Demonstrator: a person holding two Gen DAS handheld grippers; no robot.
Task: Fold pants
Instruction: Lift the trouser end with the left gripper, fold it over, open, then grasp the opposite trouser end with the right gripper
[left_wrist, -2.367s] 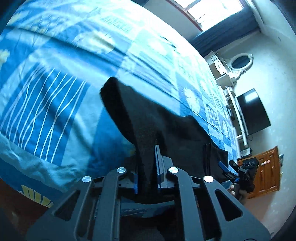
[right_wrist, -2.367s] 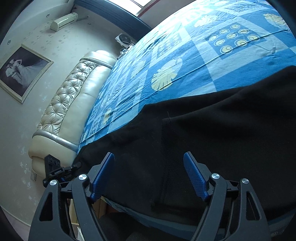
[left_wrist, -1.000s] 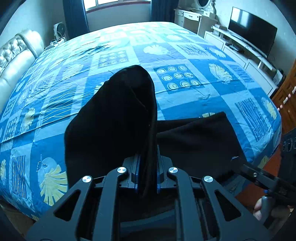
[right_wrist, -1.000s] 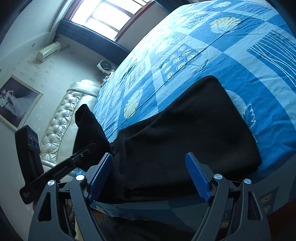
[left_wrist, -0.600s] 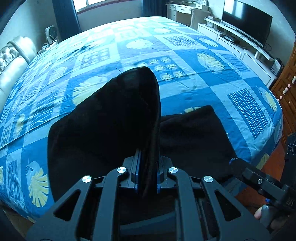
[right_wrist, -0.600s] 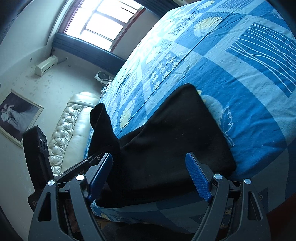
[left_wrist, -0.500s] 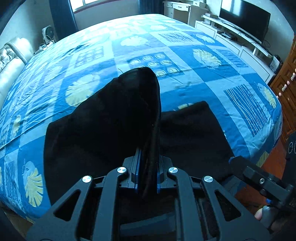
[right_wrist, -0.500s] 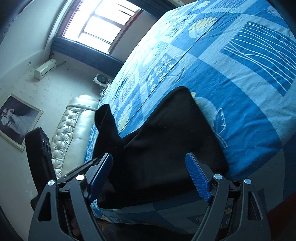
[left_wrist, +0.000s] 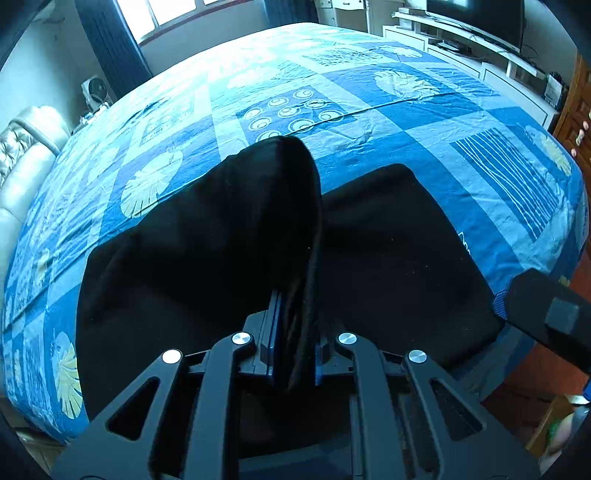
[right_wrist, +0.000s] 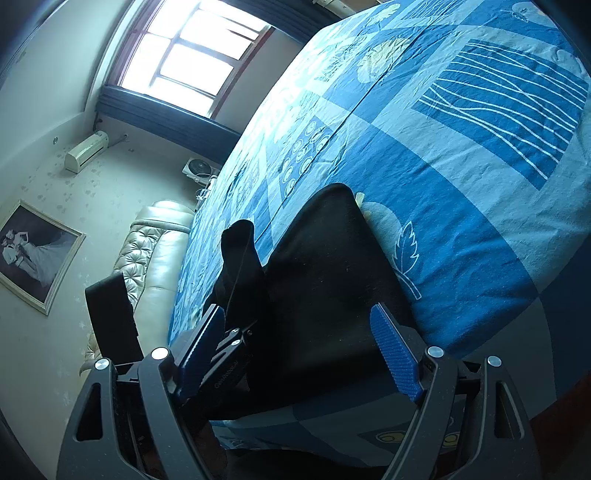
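The black pants (left_wrist: 388, 258) lay at the near edge of the bed (left_wrist: 424, 122). The left gripper (left_wrist: 293, 354) pinched a raised fold; the right gripper (right_wrist: 299, 354) hung wide open, empty. Released here, the fold would probably land crooked or bunched.

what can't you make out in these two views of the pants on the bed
- Left wrist view: the left gripper is shut on a raised fold of the black pants; that fold hides the cloth and bedspread behind it.
- Both views: the near edge of the pants is hidden by the gripper frames.
- Right wrist view: the right gripper is open; the pants are too dark to show seams or layers.
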